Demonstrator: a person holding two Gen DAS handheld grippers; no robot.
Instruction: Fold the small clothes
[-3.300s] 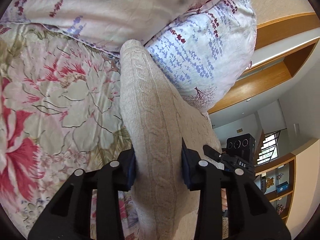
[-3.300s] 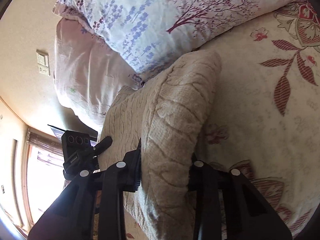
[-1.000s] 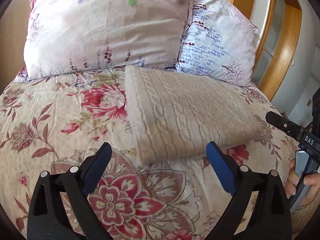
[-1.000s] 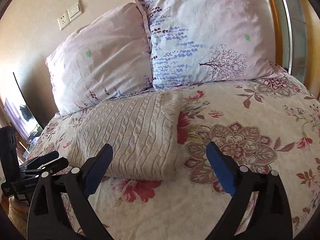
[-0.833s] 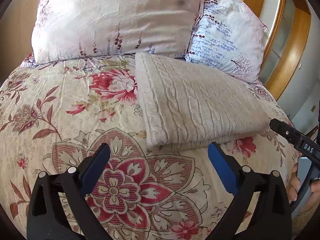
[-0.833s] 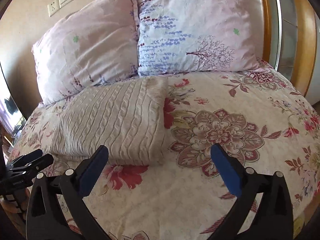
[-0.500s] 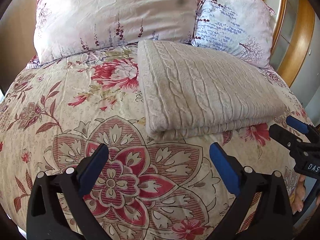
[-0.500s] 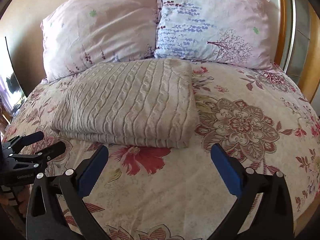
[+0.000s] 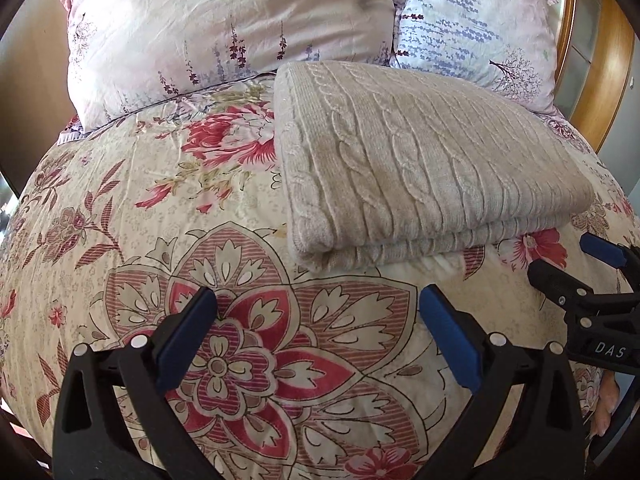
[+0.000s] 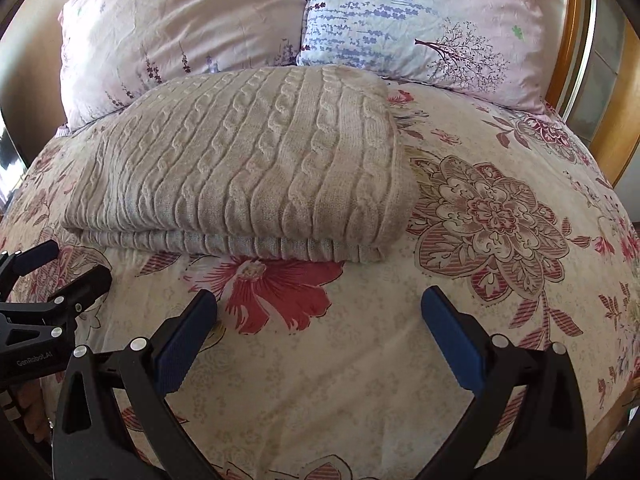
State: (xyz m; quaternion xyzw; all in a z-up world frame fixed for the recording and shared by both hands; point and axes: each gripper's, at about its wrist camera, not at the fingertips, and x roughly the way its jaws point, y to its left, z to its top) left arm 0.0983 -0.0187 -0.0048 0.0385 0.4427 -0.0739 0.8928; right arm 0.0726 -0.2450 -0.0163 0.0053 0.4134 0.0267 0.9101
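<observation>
Beige cable-knit, folded into a thick rectangle, is what we have before us: the sweater (image 9: 420,164) lies flat on the floral bedspread (image 9: 168,208), its far edge touching the two pillows; in the left wrist view it sits to the right of centre, in the right wrist view to the left of centre, so we stand with it between our two tools.

We judge the folding of this piece to be done; the layers are stacked with the doubled edges facing us and nothing trails loose. Our left gripper (image 9: 318,334) is spread wide and holds nothing, hanging over the bedspread just short of the sweater's near edge; our right gripper (image 10: 320,334) is likewise spread and empty, near the same edge but apart from it.

What comes next, as we see it, is either a light press to flatten the bundle or a move on to another garment; we see no other garment on the bed, so the task may be at its end; any further touch calls for a low, gentle approach so that the stacked layers do not slide.

Counted: one sweater; two pillows, a pink pillow (image 10: 184,28) on the left and a lavender-print pillow (image 10: 420,20) on the right; two grippers; one wooden headboard (image 10: 618,120) at the far right.
</observation>
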